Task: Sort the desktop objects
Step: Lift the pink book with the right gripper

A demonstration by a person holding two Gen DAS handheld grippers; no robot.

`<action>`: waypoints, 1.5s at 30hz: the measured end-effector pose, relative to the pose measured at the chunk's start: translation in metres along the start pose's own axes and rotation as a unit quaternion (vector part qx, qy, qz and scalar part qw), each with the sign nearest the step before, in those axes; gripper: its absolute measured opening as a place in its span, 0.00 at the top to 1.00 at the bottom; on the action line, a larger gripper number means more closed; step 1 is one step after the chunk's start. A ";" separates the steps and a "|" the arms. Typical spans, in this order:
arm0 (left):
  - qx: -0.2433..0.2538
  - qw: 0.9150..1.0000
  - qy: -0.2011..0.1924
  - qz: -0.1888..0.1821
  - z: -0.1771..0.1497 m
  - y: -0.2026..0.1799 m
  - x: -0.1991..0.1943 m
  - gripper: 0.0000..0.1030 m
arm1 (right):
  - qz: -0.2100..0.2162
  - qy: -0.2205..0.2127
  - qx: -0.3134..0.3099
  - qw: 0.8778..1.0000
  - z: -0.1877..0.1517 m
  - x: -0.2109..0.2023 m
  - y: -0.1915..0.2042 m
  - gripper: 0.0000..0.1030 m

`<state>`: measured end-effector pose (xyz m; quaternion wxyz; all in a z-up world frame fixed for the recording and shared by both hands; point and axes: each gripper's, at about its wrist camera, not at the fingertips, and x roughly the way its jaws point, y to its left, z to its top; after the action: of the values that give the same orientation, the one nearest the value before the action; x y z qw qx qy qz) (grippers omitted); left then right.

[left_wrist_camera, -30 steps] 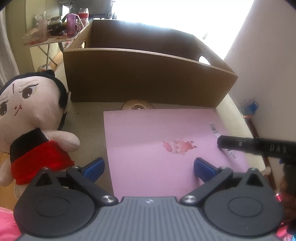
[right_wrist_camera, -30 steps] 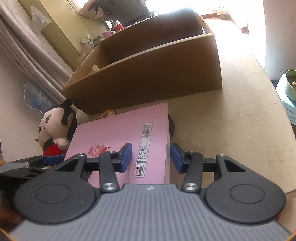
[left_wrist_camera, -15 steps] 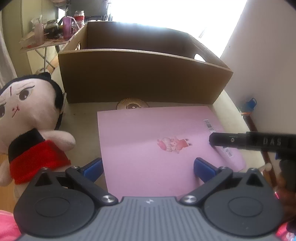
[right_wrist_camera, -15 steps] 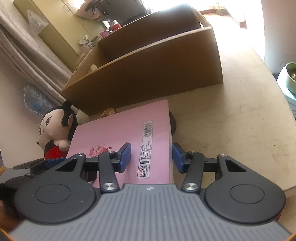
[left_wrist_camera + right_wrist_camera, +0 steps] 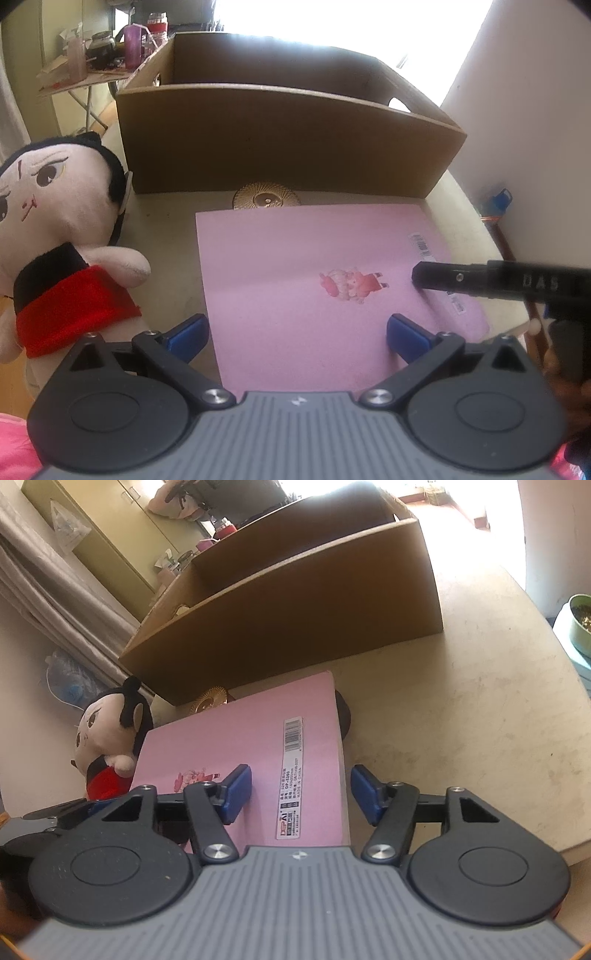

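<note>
- beige desk (image 5: 480,716), sunlit room, curtain (image 5: 48,590) behind
- cardboard box (image 5: 280,147), contents hidden
- left gripper (image 5: 297,334) fingers open, right gripper (image 5: 301,788) fingers open around pink book (image 5: 251,746) edge

Gold disc (image 5: 266,197) half hidden behind pink notebook (image 5: 314,280); label print unreadable.

Pink notebook (image 5: 303,273) flat before cardboard box (image 5: 280,147)

Notebook (image 5: 303,273) before box (image 5: 280,147), doll (image 5: 55,236) to its left
</note>
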<state>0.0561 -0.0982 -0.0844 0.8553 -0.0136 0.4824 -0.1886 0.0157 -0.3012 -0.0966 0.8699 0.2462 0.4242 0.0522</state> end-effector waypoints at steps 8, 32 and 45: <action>0.010 1.000 -0.006 0.012 0.000 -0.009 -0.003 0.00 | -0.016 -0.006 -0.030 0.999 -0.003 -0.002 0.015 0.43; 0.034 0.998 -0.020 0.044 0.013 -0.024 -0.024 0.00 | -0.024 -0.031 -0.053 0.998 -0.001 -0.022 0.031 0.43; 0.026 0.999 0.005 0.041 0.022 -0.024 -0.018 0.00 | -0.033 -0.026 -0.054 0.998 0.006 -0.018 0.033 0.44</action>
<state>0.0586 -0.1174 -0.0530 0.8599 0.0292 0.4820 -0.1655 0.0129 -0.2796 -0.0651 0.8938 0.1859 0.4062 0.0403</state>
